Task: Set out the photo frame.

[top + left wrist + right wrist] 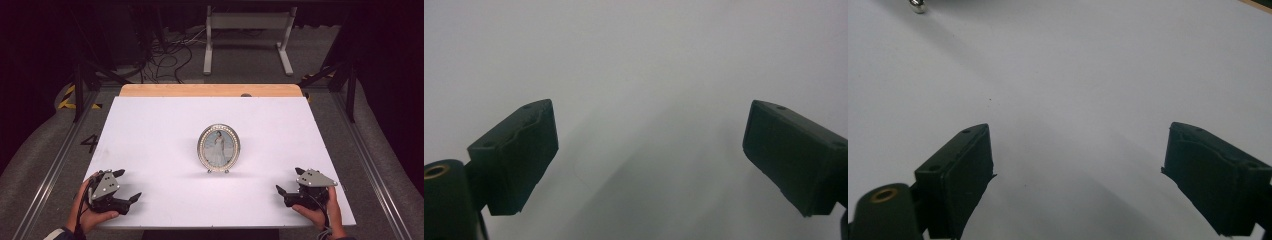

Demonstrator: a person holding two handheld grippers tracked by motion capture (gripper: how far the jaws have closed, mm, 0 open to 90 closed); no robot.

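While resting low at the near corners of the white table top [150, 130], both tools idle and well apart from the frame. Left gripper [127, 185] at near-left, held in the left hand [87, 212], jaws spread wide, nothing between them; same in left gripper view [649, 155]: two black jaws far apart, bare white surface in the gap. Right gripper [289, 181] at near-right, gripped by the right hand [320, 212], grey three-cornered plate [316, 177] on top, jaws also wide open and empty; confirmed in right gripper view [1078, 175], just white surface between the pads. Oval picture frame [219, 148] upright at mid-table, roughly centred between the two grippers and farther from the person, standing on small ball feet, pearl-like beaded rim, photo of a figure in a white dress facing the camera. One shiny foot [918, 6] of the frame at the top-left edge of right gripper view, rest cut off. Faint shadow of the frame on the surface at its base. Wooden strip [210, 90] along the far edge of the table. Beyond that, tangled cables [170, 55] and a white stand [248, 35] on the floor. No contact between either gripper and the frame.
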